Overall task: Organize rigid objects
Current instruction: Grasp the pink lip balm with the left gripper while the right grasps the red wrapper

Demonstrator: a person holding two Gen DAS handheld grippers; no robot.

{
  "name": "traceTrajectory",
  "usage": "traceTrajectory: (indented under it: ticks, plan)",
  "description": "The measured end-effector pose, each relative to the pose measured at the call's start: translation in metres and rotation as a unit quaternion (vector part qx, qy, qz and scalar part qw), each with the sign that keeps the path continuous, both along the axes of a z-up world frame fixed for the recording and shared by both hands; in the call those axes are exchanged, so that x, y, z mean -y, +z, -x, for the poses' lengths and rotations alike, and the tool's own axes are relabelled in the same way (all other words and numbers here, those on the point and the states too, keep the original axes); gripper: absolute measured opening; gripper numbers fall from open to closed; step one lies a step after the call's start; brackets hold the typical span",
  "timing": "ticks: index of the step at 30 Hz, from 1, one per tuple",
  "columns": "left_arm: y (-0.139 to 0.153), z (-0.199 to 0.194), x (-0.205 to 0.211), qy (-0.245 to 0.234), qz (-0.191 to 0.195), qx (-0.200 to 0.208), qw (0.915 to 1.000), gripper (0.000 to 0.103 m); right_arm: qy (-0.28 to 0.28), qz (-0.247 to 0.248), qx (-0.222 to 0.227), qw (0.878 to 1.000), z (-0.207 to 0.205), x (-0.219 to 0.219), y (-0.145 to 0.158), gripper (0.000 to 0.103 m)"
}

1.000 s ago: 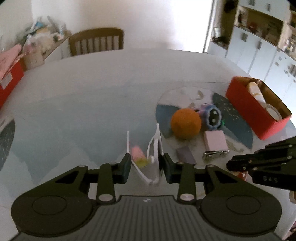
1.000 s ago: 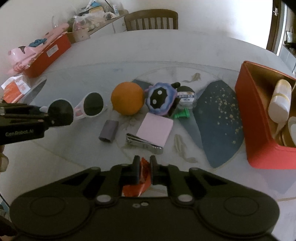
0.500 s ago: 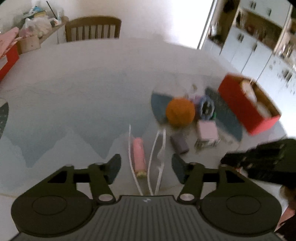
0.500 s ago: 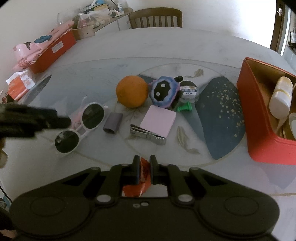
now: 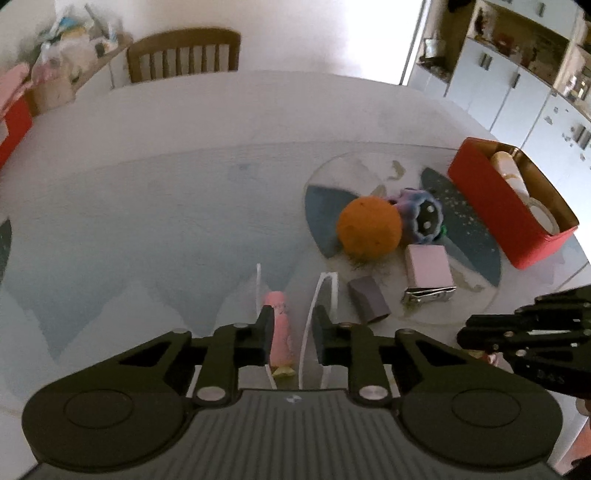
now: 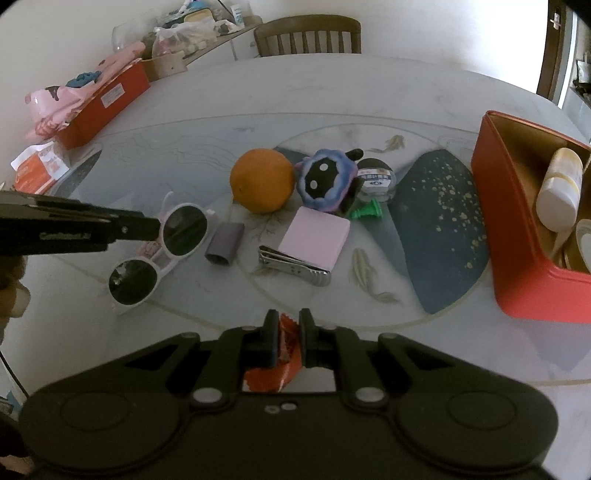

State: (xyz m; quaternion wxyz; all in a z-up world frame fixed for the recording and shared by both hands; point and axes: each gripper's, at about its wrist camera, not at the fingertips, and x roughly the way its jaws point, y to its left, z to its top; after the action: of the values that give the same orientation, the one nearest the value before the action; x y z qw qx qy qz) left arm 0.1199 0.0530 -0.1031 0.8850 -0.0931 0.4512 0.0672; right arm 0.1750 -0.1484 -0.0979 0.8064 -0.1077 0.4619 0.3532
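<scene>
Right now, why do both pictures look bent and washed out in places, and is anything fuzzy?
Left wrist view: the fisheye lens bows the table, the doorway is blown out white, and the chair looks soft. Right wrist view: the table edge curves the same way, the orange and sunglasses are sharp, and light is dim and even, with only faint shadows.

Low wrist views — shared orange (image 5: 369, 228) (image 6: 263, 180)

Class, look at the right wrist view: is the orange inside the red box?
No. The orange sits on the table, well left of the red box.
</scene>
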Motion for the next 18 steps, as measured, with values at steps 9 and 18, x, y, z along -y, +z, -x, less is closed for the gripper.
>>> traceTrajectory:
  ticks: [9,18]
  plan:
    - [-0.015,-0.006,-0.005,0.015,0.017,-0.021,0.9995,0.016,-0.001,0.000,-0.002,1.000,-0.001,0.001,0.000,0.011]
    - [-0.021,-0.016,0.003,-0.004,-0.020,-0.027,0.9994,0.016,-0.002,0.011,-0.003,1.000,0.000,-0.001,-0.004,0.010]
